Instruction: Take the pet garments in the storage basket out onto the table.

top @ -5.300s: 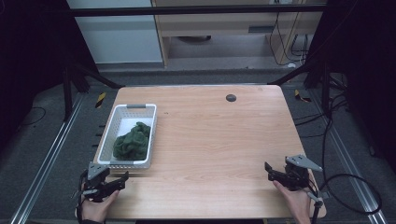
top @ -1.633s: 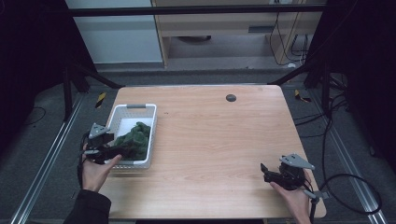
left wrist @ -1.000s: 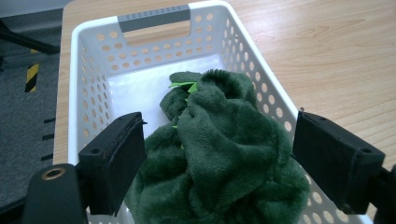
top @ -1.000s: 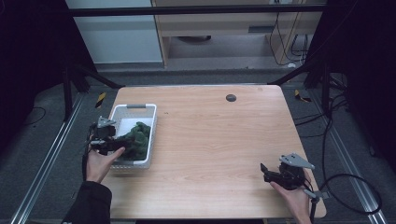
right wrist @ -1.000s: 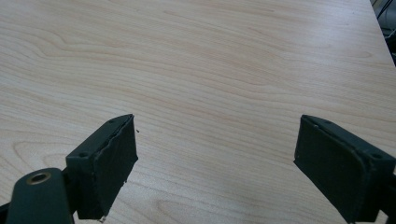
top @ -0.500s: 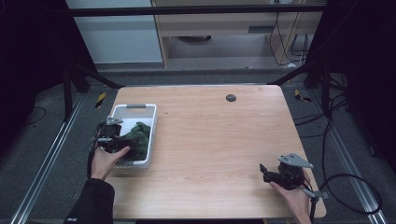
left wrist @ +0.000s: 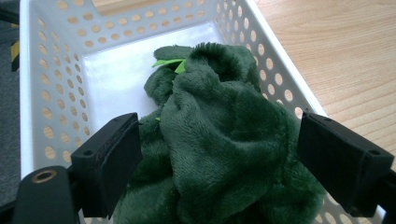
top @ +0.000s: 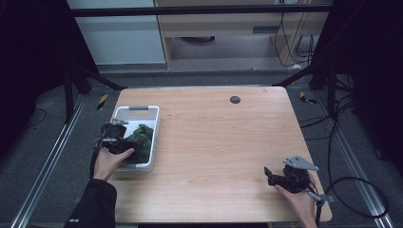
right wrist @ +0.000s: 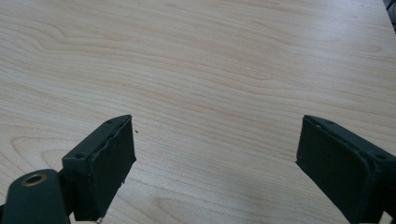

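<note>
Clearly my left gripper (left wrist: 219,154), jaws wide apart astride the green cloth (left wrist: 219,140) heaped in the white basket (left wrist: 51,84), should pinch its raised fold, since it looks soft, light and floppy, while my right gripper (right wrist: 215,158) hangs open over bare table (right wrist: 210,60).

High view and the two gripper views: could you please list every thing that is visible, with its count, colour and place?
Table: one, light wood, centre of the high view.
Basket: one, white with holes, on the table's left side.
Cloth: one, dark green plush with a small light green tag, crumpled inside the basket.
Round disc: one, dark, near the table's far edge.
Cables: several, black, on the floor right of the table.
Left gripper: one, black, open, jaws on either side of the cloth in the basket.
Right gripper: one, black, open, over bare table near the right front corner.
</note>
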Demonstrator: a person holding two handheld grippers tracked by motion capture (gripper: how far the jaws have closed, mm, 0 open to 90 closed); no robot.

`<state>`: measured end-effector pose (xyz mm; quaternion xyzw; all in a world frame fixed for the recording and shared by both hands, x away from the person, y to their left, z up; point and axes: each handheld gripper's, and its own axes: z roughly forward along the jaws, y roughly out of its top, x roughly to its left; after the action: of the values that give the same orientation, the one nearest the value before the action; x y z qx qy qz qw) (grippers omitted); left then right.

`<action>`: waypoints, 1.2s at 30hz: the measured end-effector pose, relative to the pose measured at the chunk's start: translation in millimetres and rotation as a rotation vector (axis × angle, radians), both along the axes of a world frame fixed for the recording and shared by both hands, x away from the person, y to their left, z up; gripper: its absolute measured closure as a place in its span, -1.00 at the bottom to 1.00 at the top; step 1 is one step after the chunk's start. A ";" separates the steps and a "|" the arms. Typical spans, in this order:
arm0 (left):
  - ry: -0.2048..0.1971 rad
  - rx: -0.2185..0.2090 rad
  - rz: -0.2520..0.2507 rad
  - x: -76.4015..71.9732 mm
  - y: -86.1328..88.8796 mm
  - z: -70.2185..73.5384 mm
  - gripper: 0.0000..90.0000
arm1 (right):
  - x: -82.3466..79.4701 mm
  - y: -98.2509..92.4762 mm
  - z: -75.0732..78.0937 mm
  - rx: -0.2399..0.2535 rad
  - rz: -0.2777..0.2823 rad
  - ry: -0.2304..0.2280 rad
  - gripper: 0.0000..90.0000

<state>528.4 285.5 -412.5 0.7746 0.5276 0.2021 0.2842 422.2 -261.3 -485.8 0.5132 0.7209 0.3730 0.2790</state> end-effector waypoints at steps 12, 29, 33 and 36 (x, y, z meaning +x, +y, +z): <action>0.055 0.013 -0.017 6.9 -5.1 -10.2 -0.78 | 0.8 0.6 -0.9 -0.002 0.007 0.008 -0.77; 0.118 0.035 -0.018 16.5 -7.2 -24.4 -0.77 | 2.1 2.0 -2.7 -0.013 0.019 0.027 -0.80; 0.145 0.030 -0.021 18.1 -7.8 -27.2 -0.59 | 2.3 2.2 -2.9 -0.013 0.021 0.030 -0.81; 0.165 0.029 -0.012 19.2 -8.4 -29.3 -0.40 | 2.4 2.4 -3.2 -0.015 0.022 0.033 -0.81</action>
<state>547.6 277.2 -441.9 0.7959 0.5414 0.1436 0.2298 424.6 -258.9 -489.0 0.5090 0.7340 0.3620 0.2666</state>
